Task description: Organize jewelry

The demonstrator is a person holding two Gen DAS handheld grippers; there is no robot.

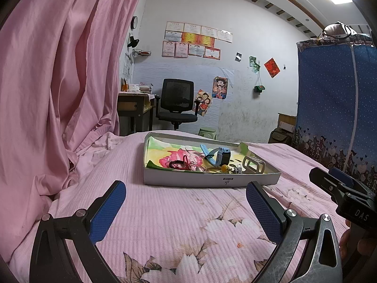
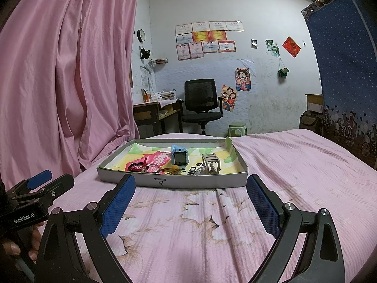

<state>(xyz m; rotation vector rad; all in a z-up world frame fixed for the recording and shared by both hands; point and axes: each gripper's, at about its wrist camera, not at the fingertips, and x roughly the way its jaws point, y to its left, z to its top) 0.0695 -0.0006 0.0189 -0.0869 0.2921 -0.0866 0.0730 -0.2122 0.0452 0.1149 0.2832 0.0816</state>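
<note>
Bare bedspread [image 2: 188, 224] up to low-walled tray [image 2: 174, 181]; curtain [image 2: 66, 82] seemingly close leftward

Pink floral quilt [image 2: 294, 165] spread across the bed, with a pink curtain [image 1: 59, 82] hanging along the left. Beyond the bed, a black mesh office chair [image 2: 201, 103] beside a wooden desk [image 2: 155, 112] piled with books; green plastic stool [image 2: 237, 128] near the wall. Certificates [image 2: 207, 39], cartoon posters [image 2: 242, 79] and a round clock [image 2: 141, 35] pinned up; blue dotted fabric wardrobe [image 1: 329, 108] at right.
</note>
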